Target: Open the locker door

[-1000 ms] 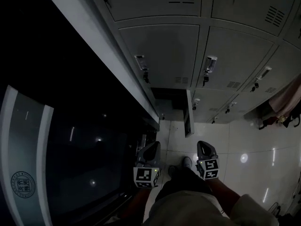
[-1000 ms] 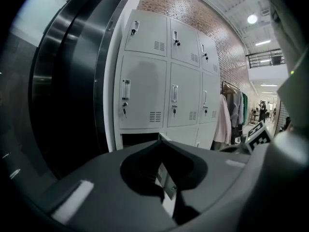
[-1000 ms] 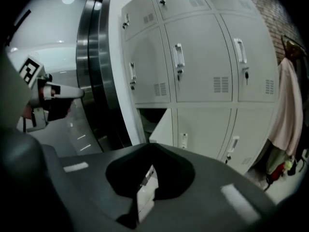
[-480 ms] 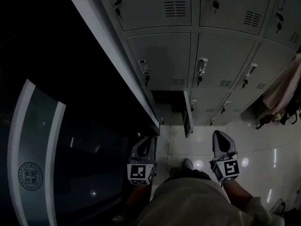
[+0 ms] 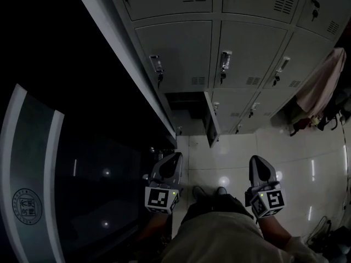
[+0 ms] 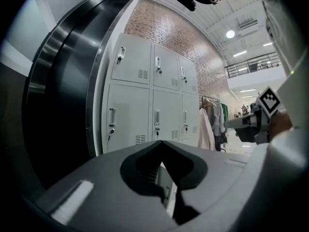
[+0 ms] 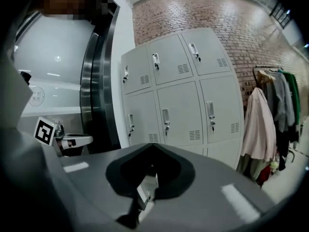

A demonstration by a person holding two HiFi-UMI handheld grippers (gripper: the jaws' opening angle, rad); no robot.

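Both grippers hang low in front of the person, well short of the bank of grey lockers (image 5: 219, 53) and touching nothing. The left gripper (image 5: 173, 159) has its jaws closed tip to tip with nothing between them. The right gripper (image 5: 258, 161) is closed and empty in the same way. Each carries its marker cube at the rear, towards the person.

The locker door (image 5: 209, 126) stands open ahead of the grippers. It falls between the two and rather nearer the left one. It belongs to the bottom locker of the left column and has swung out so that it shows almost edge-on. The dark open compartment (image 5: 184, 111) lies straight ahead of the left gripper. The other lockers ahead are shut, each with a small handle and a vent.

Pale glossy floor tiles (image 5: 230, 160) lie under and ahead of both grippers. The person's shoes (image 5: 198, 191) stand between the grippers. Far off to the right of the right gripper, beyond the last column of lockers, a pinkish coat (image 5: 321, 84) hangs. To the left of the left gripper runs a dark curved wall with a grey band (image 5: 33, 163), which bears a round emblem (image 5: 26, 206). Behind the lockers rises a brick wall (image 7: 193, 13).
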